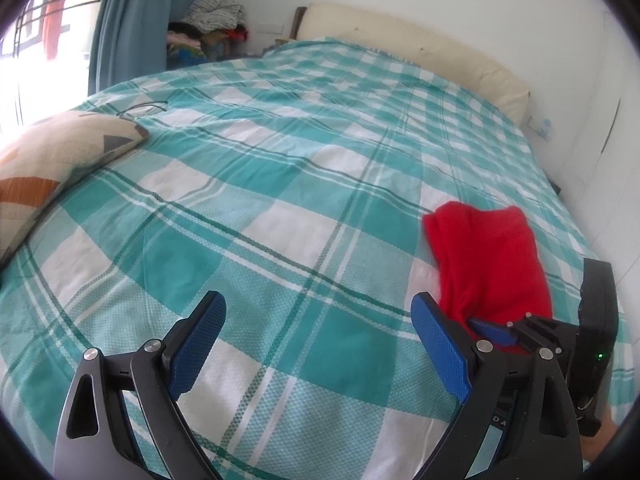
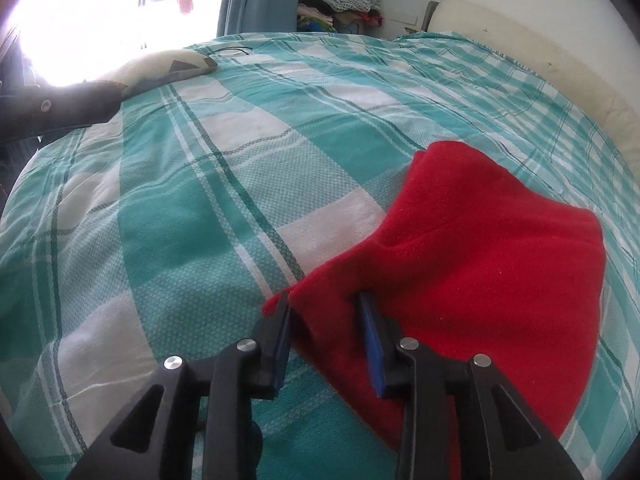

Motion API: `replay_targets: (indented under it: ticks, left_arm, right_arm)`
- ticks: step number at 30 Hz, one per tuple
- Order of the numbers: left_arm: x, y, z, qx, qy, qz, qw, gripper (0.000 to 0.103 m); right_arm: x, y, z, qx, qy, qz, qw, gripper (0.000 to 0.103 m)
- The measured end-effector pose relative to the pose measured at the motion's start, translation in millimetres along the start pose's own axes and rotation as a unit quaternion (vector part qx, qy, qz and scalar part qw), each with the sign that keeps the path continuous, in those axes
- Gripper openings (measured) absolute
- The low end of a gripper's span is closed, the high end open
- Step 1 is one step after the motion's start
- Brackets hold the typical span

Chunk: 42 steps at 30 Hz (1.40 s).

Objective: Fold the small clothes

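Observation:
A red fleece garment (image 2: 480,248) lies partly folded on the teal checked bedspread (image 2: 200,208). My right gripper (image 2: 324,308) has the garment's near left corner bunched between its blue pads and is shut on it. From the left wrist view the same garment (image 1: 488,256) sits at the right, with the right gripper (image 1: 500,332) at its near edge. My left gripper (image 1: 320,312) hovers open over bare bedspread (image 1: 260,200) to the left of the garment, with nothing between its fingers. One of its dark fingers (image 2: 60,112) shows at the left edge of the right wrist view.
A patterned pillow (image 1: 48,160) lies at the bed's left side. A cream headboard cushion (image 1: 420,44) runs along the far right wall. A pile of clothes (image 1: 212,16) sits beyond the bed beside a blue curtain (image 1: 128,20) and a bright window.

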State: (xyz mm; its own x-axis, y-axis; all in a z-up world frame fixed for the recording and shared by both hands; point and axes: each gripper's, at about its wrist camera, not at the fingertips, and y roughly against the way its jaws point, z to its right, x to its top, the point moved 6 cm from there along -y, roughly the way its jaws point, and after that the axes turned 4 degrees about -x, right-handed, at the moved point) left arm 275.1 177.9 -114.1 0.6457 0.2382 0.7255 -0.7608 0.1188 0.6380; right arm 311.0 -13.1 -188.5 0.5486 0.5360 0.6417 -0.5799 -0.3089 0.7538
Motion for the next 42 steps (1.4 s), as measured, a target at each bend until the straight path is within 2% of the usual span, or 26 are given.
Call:
replay_targets:
  ticks: [2, 3, 6, 9, 11, 14, 16, 18, 19, 24, 27, 30, 31, 32, 34, 36, 37, 38, 40, 42]
  left_arm:
    - [0.2, -0.1, 0.5, 0.0, -0.001, 0.0, 1.0, 0.095]
    - [0.1, -0.3, 1.7, 0.0, -0.002, 0.0, 1.0, 0.095]
    - [-1.9, -1.2, 3.8, 0.002, -0.009, -0.001, 1.0, 0.095]
    - [-2.9, -0.4, 0.9, 0.004, -0.008, -0.002, 1.0, 0.095]
    - [-1.4, 1.0, -3.0, 0.002, 0.001, 0.0, 1.0, 0.095]
    - [0.9, 3.1, -6.8, -0.001, 0.012, 0.004, 0.9999, 0.095]
    - [1.0, 2.9, -5.6, -0.004, 0.014, 0.004, 0.9999, 0.095]
    - [-0.2, 2.0, -1.7, -0.005, 0.008, 0.002, 1.0, 0.095]
    - [-1.2, 1.5, 0.5, -0.004, 0.003, 0.001, 1.0, 0.095]
    - [-5.1, -0.5, 6.1, 0.002, -0.014, -0.003, 0.9999, 0.095]
    - [-10.2, -4.8, 9.8, 0.001, -0.025, -0.017, 0.9995, 0.095]
    - [-14.9, -6.5, 23.4, -0.023, -0.028, -0.029, 0.9989, 0.095]
    - [-13.3, -7.6, 32.2, -0.048, -0.02, -0.03, 0.9982, 0.095]
    - [-10.3, -10.6, 43.6, -0.081, -0.01, -0.036, 0.996, 0.095]
    - [-0.3, -22.5, 70.5, -0.152, 0.012, -0.057, 0.9866, 0.095]
    - [11.9, -46.1, 99.4, -0.21, 0.026, -0.08, 0.974, 0.097]
    - [15.6, -63.5, 110.7, -0.218, 0.029, -0.096, 0.9707, 0.097]
    - [16.7, -82.6, 118.5, -0.211, 0.029, -0.114, 0.9704, 0.097]
    - [11.3, -119.8, 124.8, -0.181, 0.03, -0.155, 0.9708, 0.097]
    - [3.4, -142.4, 124.4, -0.157, 0.028, -0.176, 0.9714, 0.097]
  right_arm:
    - [-1.1, 4.8, -10.0, 0.058, -0.003, -0.002, 0.998, 0.058]
    - [-2.6, 5.4, -13.9, 0.065, 0.001, -0.005, 0.998, 0.061]
    - [-5.6, 7.6, -15.8, 0.078, -0.01, -0.01, 0.997, 0.061]
    - [-0.9, 29.3, -0.8, 0.138, -0.084, 0.01, 0.987, 0.06]
    - [2.0, 53.7, 17.6, 0.16, -0.127, 0.038, 0.978, 0.06]
    - [-5.5, 84.7, 66.5, 0.129, -0.204, 0.069, 0.968, 0.06]
    - [-20.7, 95.1, 104.5, 0.091, -0.265, 0.069, 0.957, 0.059]
    - [-37.3, 94.1, 125.8, 0.072, -0.287, 0.05, 0.954, 0.045]
    - [-45.9, 91.0, 128.5, 0.065, -0.288, 0.036, 0.955, 0.036]
    - [-95.5, 59.0, 107.1, 0.042, -0.266, -0.06, 0.961, 0.031]
    - [-101.4, 66.5, 97.8, 0.024, -0.251, -0.047, 0.966, 0.031]
    - [-99.8, 77.5, 99.5, 0.035, -0.27, -0.039, 0.961, 0.031]
    - [-98.8, 82.1, 102.8, 0.036, -0.275, -0.033, 0.96, 0.038]
    - [-98.0, 87.0, 107.6, 0.033, -0.282, -0.023, 0.958, 0.052]
    - [-95.7, 97.8, 123.8, 0.021, -0.302, 0.008, 0.953, 0.067]
    - [-93.4, 102.0, 145.0, 0.014, -0.328, 0.027, 0.944, 0.067]
    - [-92.3, 102.0, 156.9, 0.013, -0.346, 0.035, 0.938, 0.067]
    - [-90.8, 101.3, 168.8, 0.013, -0.366, 0.044, 0.93, 0.067]
    - [-87.0, 93.4, 189.6, 0.026, -0.404, 0.053, 0.913, 0.07]
    - [-81.7, 77.4, 205.0, 0.047, -0.435, 0.05, 0.898, 0.071]
